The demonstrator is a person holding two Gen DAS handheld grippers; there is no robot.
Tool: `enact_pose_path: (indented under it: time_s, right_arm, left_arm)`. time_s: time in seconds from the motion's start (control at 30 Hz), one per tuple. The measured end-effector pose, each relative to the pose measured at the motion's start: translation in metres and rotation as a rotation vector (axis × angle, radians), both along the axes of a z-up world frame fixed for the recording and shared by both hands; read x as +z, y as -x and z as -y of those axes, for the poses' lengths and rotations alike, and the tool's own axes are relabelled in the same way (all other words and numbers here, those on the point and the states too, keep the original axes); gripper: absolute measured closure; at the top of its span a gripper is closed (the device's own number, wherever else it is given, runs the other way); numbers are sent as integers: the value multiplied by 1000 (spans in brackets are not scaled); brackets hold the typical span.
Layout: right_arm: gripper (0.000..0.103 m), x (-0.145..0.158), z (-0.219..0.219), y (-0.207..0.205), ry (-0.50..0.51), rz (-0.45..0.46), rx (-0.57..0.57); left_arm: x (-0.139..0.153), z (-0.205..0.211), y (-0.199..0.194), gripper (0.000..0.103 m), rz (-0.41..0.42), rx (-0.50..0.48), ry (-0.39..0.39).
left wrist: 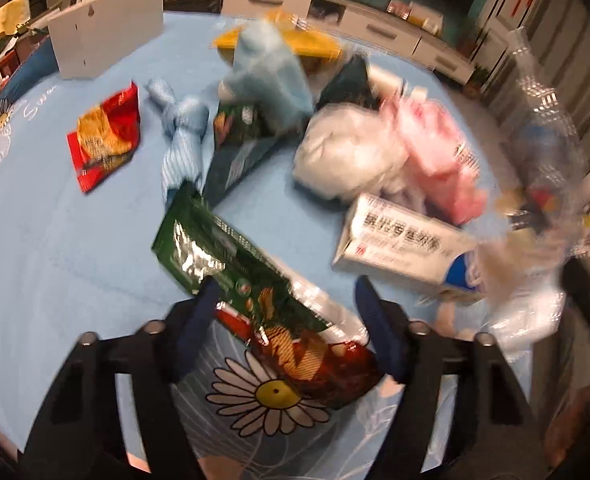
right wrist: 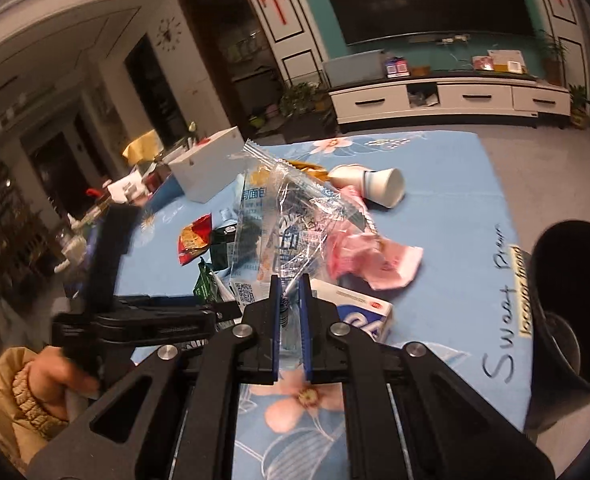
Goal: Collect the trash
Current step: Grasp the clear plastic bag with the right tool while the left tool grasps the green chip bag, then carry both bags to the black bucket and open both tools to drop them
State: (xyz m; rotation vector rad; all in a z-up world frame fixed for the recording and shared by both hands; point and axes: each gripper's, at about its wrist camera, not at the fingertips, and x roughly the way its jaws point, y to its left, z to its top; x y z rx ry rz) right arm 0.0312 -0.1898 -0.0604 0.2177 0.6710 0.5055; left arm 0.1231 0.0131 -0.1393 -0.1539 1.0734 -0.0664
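Between the two blue pads of the right tool [right wrist: 290,284] sits a clear plastic wrapper [right wrist: 291,216] with blue print on it. The pads are pressed together on its bottom edge, and the rest of the wrapper stands up above the tool, off the tabletop [right wrist: 447,184]. Just past the wrapper lie crumpled pink paper [right wrist: 379,264], a white box [right wrist: 359,312] with blue letters, and farther off a white paper cup [right wrist: 383,188] on its side. To the right of this tool stands a black bin [right wrist: 571,300] with its mouth open. I think the wrapper should go in there. To do that well, the pads should stay tight, because the wrapper is thin and slippery, and the tool should only let go when the wrapper is right over the bin.

The left tool [left wrist: 287,300] has its two dark fingers apart. A green snack bag [left wrist: 231,264] lies flat between them, but it looks like the fingers do not squeeze it yet. The picture is blurry here. To the right of this tool is the same white box [left wrist: 403,244], and beyond it a white crumpled bag [left wrist: 347,152]. A red snack bag [left wrist: 107,136] lies far to the left. To pick up the green bag well, the fingers should go low, down to the tabletop [left wrist: 55,240], and close on the bag alone.
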Motion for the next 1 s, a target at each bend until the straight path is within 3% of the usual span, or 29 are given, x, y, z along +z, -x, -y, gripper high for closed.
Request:
enact_pose_path:
  time_s: [0.1, 0.13, 0.23, 0.43, 0.6, 0.8, 1.0]
  right_arm:
    - [94, 3, 7, 4, -5, 10, -11]
    - [94, 3, 9, 5, -6, 11, -13]
    - [94, 4, 8, 9, -9, 14, -20]
    - [94, 6, 13, 22, -13, 14, -37]
    - [94, 10, 28, 34, -21, 20, -92]
    - [94, 12, 66, 50, -36, 20, -219]
    - [94, 2, 116, 60, -79, -15, -412]
  left_arm:
    - [-3, -3, 6, 58, -1, 8, -2]
    - [-1, -5, 9, 76, 2, 6, 4]
    - [0, -11, 19, 84, 9, -7, 6]
    - [14, -17, 50, 87, 35, -54, 25]
    - [42, -4, 66, 87, 113, -104, 29]
    - [78, 47, 71, 86, 212, -260, 50]
    - [95, 103, 59, 85, 263, -397, 74]
